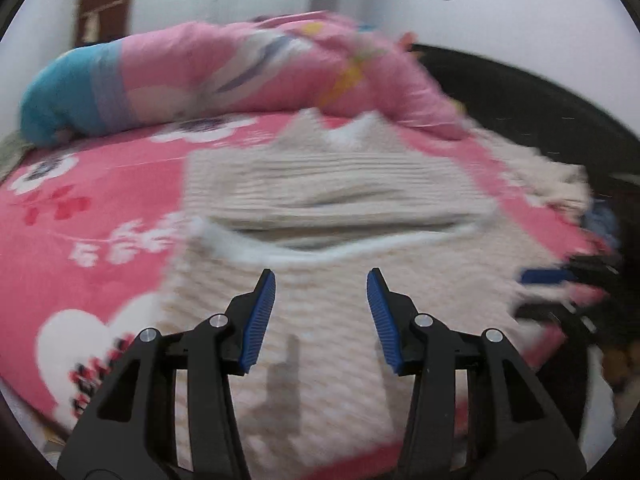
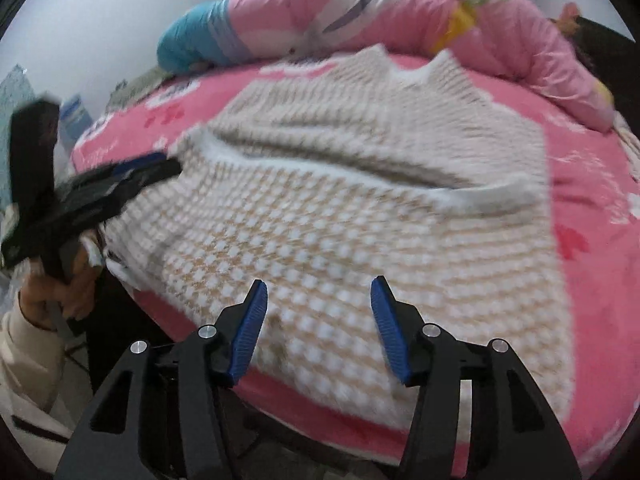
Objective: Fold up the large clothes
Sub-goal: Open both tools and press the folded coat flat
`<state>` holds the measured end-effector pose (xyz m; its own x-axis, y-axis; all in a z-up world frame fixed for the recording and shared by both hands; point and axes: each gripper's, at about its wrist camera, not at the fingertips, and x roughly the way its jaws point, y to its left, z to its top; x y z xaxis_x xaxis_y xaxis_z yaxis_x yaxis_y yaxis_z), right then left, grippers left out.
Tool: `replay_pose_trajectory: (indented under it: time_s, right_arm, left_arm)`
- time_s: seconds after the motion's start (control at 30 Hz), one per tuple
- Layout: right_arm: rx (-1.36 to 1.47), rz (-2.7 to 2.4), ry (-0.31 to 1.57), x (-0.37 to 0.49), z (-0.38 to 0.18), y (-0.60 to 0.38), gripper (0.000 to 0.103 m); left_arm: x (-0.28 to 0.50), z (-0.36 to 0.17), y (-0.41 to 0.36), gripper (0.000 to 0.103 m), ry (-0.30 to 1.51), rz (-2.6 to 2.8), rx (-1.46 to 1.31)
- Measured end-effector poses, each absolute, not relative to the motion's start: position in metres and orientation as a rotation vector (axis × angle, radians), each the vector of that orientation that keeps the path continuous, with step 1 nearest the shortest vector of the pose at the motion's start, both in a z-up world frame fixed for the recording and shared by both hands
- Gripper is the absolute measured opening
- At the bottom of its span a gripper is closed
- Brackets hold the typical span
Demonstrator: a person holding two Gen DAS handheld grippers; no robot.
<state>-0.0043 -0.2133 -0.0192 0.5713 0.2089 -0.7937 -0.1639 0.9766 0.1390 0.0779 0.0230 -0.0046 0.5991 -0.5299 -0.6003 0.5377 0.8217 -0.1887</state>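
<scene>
Hovering over cream knit sweater (image 2: pixel 360 216), left tongs (image 1: pixel 321 276) and right tongs (image 2: pixel 319 286) agape, empty.

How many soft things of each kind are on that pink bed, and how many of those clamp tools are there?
Knitted cream sweater: 1
Rolled pink quilt: 1
Pink flowered bedsheet: 1
Hand-held grippers, left hand-held gripper and right hand-held gripper, both open and empty: 2
Total: 5

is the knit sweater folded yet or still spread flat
Partly folded: the cream knit sweater has its near part lying doubled over the rest, a fluffy edge crossing its middle on the pink bedsheet.
</scene>
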Motion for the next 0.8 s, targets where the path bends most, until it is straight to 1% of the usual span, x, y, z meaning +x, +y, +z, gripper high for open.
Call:
replay_pose_trajectory:
  time_s: [0.1, 0.17, 0.3, 0.37, 0.5, 0.57, 0.6, 0.67, 0.73, 0.8]
  right_arm:
    - [0.047, 0.228, 0.950, -0.012, -0.022, -0.217, 0.053]
    - [0.035, 0.239, 0.976, -0.010, -0.033, -0.212, 0.053]
    - [0.018, 0.197, 1.070, 0.006, -0.085, -0.205, 0.053]
    - [0.026, 0.210, 1.056, 0.005, -0.085, -0.206, 0.054]
    - [0.083, 0.220, 1.045, -0.004, -0.064, -0.218, 0.054]
    - [0.039, 0.149, 1.008, -0.012, -0.052, -0.226, 0.054]
    - [0.011, 0.104, 1.011, -0.012, -0.054, -0.231, 0.054]
    - [-0.001, 0.054, 1.043, -0.007, -0.073, -0.241, 0.054]
    - [0.034, 0.073, 1.041, -0.004, -0.087, -0.248, 0.055]
    - [0.026, 0.072, 1.044, -0.005, -0.079, -0.248, 0.055]
  left_arm:
    - [0.051, -0.010, 0.006, 0.046, 0.717, -0.747, 0.010]
    - [0.041, -0.026, -0.010, 0.046, 0.762, -0.763, 0.038]
    - [0.049, -0.064, -0.026, 0.048, 0.859, -0.696, 0.055]
    - [0.049, -0.069, -0.027, 0.048, 0.848, -0.685, 0.045]
    - [0.044, -0.053, -0.024, 0.048, 0.809, -0.687, 0.050]
    - [0.047, -0.051, -0.016, 0.048, 0.791, -0.644, 0.060]
    - [0.052, -0.055, -0.012, 0.049, 0.802, -0.619, 0.069]
    - [0.064, -0.071, -0.003, 0.045, 0.842, -0.599, 0.048]
    - [0.065, -0.072, 0.003, 0.045, 0.827, -0.611, 0.028]
    - [0.062, -0.066, 0.000, 0.045, 0.820, -0.600, 0.061]
